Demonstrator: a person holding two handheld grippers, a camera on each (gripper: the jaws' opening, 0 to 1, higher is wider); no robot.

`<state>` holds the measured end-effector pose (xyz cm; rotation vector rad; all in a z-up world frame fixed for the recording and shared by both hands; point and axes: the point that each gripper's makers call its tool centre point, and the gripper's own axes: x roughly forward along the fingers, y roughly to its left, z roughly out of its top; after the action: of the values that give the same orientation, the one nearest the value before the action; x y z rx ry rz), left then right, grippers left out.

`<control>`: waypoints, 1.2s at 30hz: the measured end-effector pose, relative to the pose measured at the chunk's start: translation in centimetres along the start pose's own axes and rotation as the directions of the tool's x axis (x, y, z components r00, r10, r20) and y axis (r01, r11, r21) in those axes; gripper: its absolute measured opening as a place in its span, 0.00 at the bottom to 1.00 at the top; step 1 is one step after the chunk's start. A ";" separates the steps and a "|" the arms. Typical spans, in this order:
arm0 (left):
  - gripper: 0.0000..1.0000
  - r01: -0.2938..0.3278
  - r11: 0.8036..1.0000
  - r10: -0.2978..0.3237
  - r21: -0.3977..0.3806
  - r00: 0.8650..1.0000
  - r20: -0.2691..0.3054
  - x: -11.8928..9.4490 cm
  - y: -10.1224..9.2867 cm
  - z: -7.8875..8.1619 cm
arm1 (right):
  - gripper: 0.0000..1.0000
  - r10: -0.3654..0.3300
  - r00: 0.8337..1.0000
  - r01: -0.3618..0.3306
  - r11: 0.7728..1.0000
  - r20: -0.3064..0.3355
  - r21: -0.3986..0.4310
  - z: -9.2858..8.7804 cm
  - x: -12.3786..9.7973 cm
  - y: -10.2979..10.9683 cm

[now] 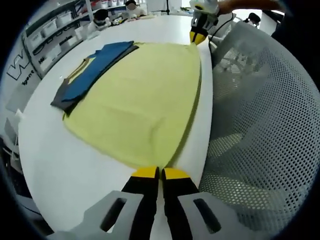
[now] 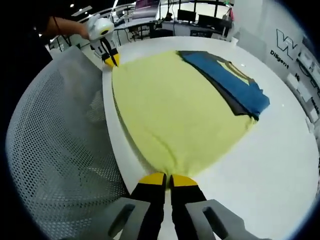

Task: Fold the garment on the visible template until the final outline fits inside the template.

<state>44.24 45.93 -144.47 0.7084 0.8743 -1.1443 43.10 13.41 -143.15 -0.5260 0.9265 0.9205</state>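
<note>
A pale yellow garment [image 1: 145, 95] lies spread flat on the white table [image 1: 60, 160], along the table's edge. My left gripper [image 1: 160, 173] is shut on its near corner, jaws pressed together on the hem. At the far corner in the left gripper view, the right gripper [image 1: 198, 36] pinches the cloth. In the right gripper view the same yellow garment [image 2: 175, 110] stretches away from my right gripper [image 2: 168, 178], which is shut on its near corner. The left gripper [image 2: 111, 61] grips the opposite corner there, held by a person's hand.
A folded blue cloth [image 1: 97, 67] on a dark grey piece [image 1: 64, 100] overlaps the garment's far side, also seen as the blue cloth [image 2: 232, 80]. A grey mesh chair back [image 1: 260, 125] presses against the table edge; the mesh chair [image 2: 60, 140] is close. Shelves and desks stand beyond.
</note>
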 end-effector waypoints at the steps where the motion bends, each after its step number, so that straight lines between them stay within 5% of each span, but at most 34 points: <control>1: 0.02 0.000 1.000 0.000 -0.007 1.000 -0.001 -0.1 0.0 0.0 | 0.00 0.000 1.000 0.000 1.000 0.004 0.001 0.1 -0.1 0.0; 14: 0.02 0.008 0.999 -0.007 -0.031 1.000 0.026 -1.0 0.4 0.7 | 0.00 0.003 1.000 -0.002 1.000 0.028 -0.031 0.2 -0.7 0.3; 36: 0.03 -0.026 0.999 0.023 0.037 0.996 0.083 -3.9 1.9 2.3 | 0.00 -0.025 0.996 0.033 0.995 0.083 -0.097 2.3 -2.6 -0.3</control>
<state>45.93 46.37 -139.87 0.6968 0.7742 -1.1631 43.71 13.80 -139.74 -0.5802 0.8008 0.9583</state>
